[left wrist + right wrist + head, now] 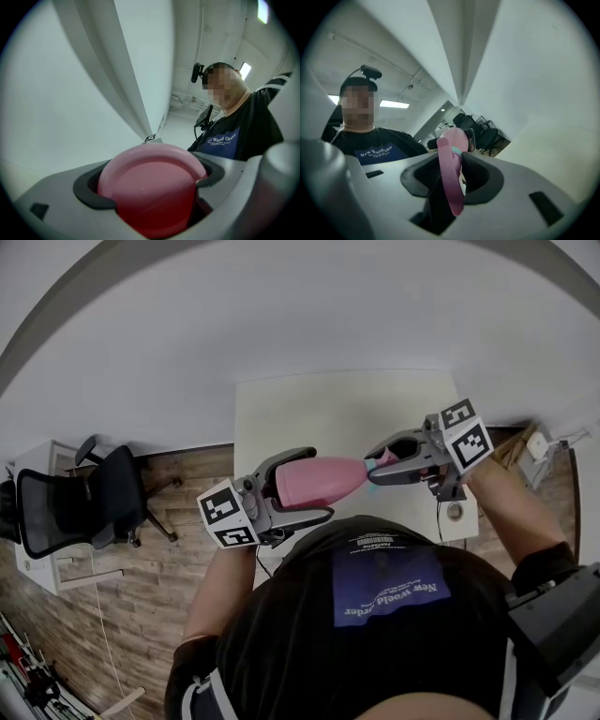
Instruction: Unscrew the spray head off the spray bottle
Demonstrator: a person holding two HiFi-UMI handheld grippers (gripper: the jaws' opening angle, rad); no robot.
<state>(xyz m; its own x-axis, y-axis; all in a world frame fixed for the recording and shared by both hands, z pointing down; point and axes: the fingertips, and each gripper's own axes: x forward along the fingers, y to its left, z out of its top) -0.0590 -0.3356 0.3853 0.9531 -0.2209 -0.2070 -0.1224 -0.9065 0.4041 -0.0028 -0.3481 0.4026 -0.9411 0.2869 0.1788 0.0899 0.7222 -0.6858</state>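
Arms [220, 587] came out past the person's dark shirt [375, 615], one on each side, and each hand held a tool. Between them, close to the chest, the pink spray bottle [314, 481] lay on its side in the air, resting on nothing.

The left tool [322, 484] was clamped round the fat body of the bottle, one jaw above and one below. From its own camera, the round pink bottom [150, 187] filled the gap between the jaws. I think it was held that way to keep the bottle from turning.

The right tool [377, 465] came in from the other side, pointing back at the left one. Its jaws were partly closed and squeezed the spray head [382, 461] at the thin end. The pink trigger [451, 178] stuck out between the pads. That seemed a good hold, since the head must be twisted while the body is kept steady. The head looked still joined to the bottle.

Beyond the tools lay the white counter [328, 409]. Farther off, a black chair [84, 498] stood on the wooden floor [187, 474].
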